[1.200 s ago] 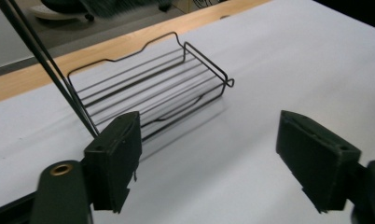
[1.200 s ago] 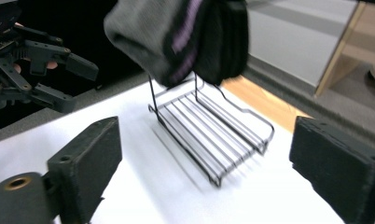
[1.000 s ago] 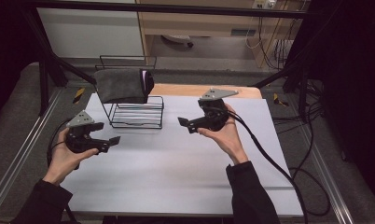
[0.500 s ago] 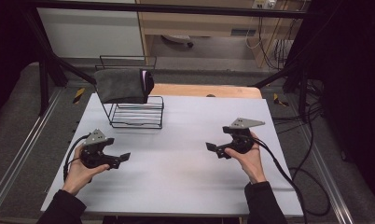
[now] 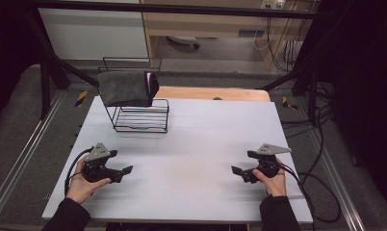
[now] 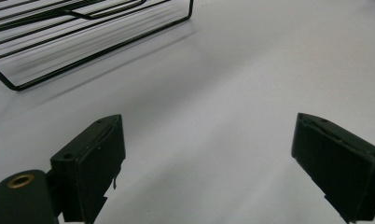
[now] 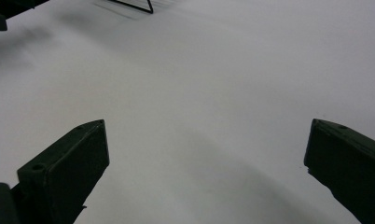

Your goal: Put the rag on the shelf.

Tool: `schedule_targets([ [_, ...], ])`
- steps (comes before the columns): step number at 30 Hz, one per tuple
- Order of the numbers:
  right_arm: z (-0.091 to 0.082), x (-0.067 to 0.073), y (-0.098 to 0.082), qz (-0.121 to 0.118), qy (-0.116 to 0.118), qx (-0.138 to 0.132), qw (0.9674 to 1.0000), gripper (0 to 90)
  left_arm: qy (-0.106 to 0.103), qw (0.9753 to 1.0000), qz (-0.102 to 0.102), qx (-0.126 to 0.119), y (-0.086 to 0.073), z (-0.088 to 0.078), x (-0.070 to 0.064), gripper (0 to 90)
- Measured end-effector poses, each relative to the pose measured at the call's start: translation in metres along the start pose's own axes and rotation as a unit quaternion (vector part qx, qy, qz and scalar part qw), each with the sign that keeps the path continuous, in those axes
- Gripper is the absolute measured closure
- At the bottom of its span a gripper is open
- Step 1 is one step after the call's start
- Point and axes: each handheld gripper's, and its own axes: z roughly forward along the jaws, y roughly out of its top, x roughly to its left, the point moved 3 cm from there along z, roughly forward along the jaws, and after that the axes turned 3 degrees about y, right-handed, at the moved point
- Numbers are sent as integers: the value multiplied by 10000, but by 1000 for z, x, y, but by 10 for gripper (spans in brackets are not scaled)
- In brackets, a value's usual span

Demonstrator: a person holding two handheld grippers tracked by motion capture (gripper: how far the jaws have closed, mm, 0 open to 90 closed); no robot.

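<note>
No brand, label or writing can be read on any thing here.

In the high view the left claw [image 5: 126,170] rests low on the white surface [image 5: 196,144] near its front left corner, held by the left hand [image 5: 81,185], and it points to the right, toward the middle. The right claw [image 5: 236,170] is near the front right corner in the right hand [image 5: 271,180] and points to the left, so the two claws face each other, well apart. Each carries a grey three-cornered plate on top.

The black wire rack [image 5: 141,115] stands at the back left of the surface, far from both claws. Its long axis runs from left to right along the back edge. A dark grey folded cloth [image 5: 124,88] hangs over its raised top rail, with a pale lilac edge at its right end.

The left gripper view shows what the high view cannot: the jaws of the left claw [image 6: 209,154] stand wide apart with only bare surface between them, and the base wires of the rack [image 6: 83,32] lie ahead at the upper left. The right gripper view shows the right claw [image 7: 206,158] also wide apart and holding nothing; a corner of the rack [image 7: 146,7] appears at the top edge. The cloth is seen in the high view.
</note>
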Motion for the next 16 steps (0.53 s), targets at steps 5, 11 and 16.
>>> schedule_targets([
  [5, -6, -4, -18, 62, -16, 66, 10000, 8, 2, 10000, -18, 27, -7, -1, 1, 98],
  [11, -10, -5, -24, 68, -58, 84, 9999, 8, 43, 9999, -1, 98, -14, -2, 3, 98],
  [16, -10, -4, -25, 86, -18, 107, 9999, 8, 57, 10000, 16, 78, -14, -3, 3, 98],
])
